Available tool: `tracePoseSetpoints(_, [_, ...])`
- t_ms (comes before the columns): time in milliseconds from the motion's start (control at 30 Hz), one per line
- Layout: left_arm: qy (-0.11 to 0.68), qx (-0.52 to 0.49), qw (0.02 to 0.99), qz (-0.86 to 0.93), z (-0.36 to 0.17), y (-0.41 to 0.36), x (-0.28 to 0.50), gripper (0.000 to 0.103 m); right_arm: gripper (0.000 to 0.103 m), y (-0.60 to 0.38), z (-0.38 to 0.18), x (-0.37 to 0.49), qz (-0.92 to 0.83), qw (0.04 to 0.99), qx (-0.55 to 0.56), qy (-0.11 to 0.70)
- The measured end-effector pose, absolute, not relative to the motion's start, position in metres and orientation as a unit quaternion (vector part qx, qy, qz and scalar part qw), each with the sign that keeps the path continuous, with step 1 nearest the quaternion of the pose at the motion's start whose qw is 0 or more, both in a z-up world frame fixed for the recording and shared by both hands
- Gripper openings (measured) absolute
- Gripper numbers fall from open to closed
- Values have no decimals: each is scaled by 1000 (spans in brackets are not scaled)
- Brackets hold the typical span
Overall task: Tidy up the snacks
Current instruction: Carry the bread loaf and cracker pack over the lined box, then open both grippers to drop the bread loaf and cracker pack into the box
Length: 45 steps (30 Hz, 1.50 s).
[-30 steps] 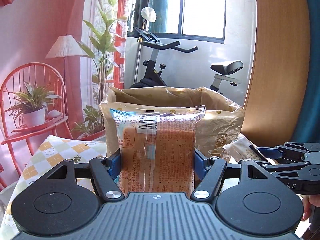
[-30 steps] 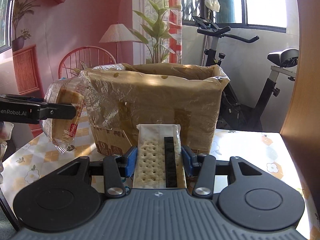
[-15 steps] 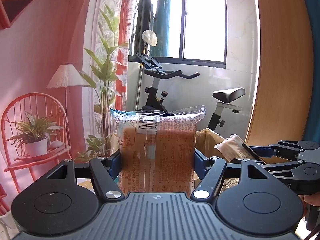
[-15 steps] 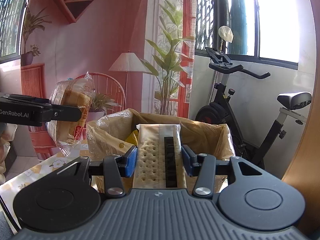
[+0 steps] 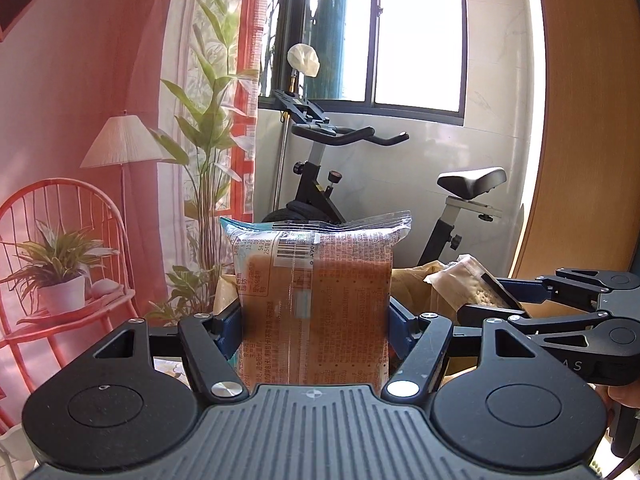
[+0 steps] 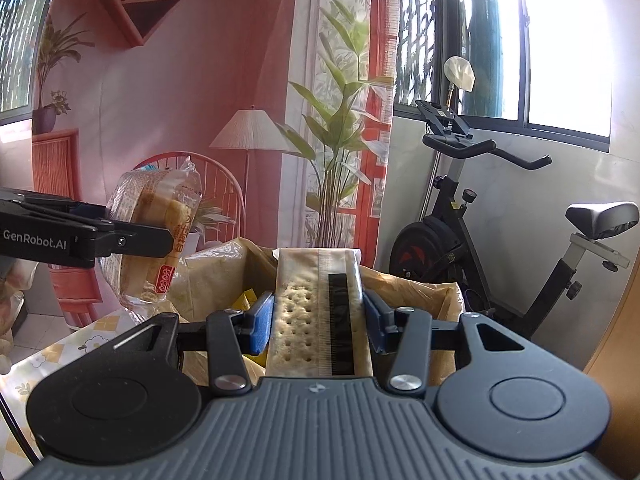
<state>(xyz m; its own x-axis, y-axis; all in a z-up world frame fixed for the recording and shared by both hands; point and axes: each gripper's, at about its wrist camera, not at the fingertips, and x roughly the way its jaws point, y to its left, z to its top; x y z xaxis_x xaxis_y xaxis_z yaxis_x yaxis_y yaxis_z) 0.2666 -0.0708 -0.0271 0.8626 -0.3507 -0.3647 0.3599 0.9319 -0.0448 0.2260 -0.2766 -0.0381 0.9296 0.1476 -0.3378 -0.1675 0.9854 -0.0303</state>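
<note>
A: Two snacks were up off the desk (image 6: 48,356) at once. The left claw (image 5: 314,316) was clamped on the bread packet (image 5: 316,292), pads pressing its two flanks, and the right claw (image 6: 318,318) was clamped the same way on the cracker packet (image 6: 318,312).

B: How would they handle?

A: Both looked light. The bread packet seemed soft under slippery film, so a hard squeeze would likely dent it; a hold across the middle of the loaf, clear of the loose sealed end above the left claw, looked safest. The crackers were stiffer but brittle, best held by their long edges.

B: Room to move?

A: The lined box (image 6: 424,292) lay just ahead of and below the right claw, mouth open, something yellow inside. Its crinkled liner rim stood up and could catch a packet's corner. I could not tell how much free space remained inside. Right of the left claw, the other claw sat near, so both lowering together would be tight.
</note>
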Motion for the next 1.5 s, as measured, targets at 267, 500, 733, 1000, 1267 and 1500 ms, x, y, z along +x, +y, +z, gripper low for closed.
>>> tracePoseSetpoints(267, [215, 20, 959, -183, -41, -90, 314, 72, 49, -292, -55, 271, 78, 979, -25, 188])
tracePoseSetpoints(500, [258, 27, 948, -185, -61, -105, 344, 74, 50, -305, -79, 297, 47, 971, 4, 235])
tracePoseSetpoints(733, [251, 27, 951, -179, -56, -95, 336, 77, 65, -307, -76, 278, 43, 970, 11, 237])
tracePoseSetpoints(1000, [232, 35, 957, -171, -40, -82, 298, 77, 65, -298, -64, 242, 51, 973, 20, 225])
tracePoseSetpoints(1267, [242, 32, 956, -162, -44, -66, 251, 77, 75, -285, -60, 201, 61, 973, 27, 222])
tracePoseSetpoints(1500, [254, 20, 954, -158, -57, -50, 215, 77, 75, -276, -65, 167, 64, 971, 41, 225])
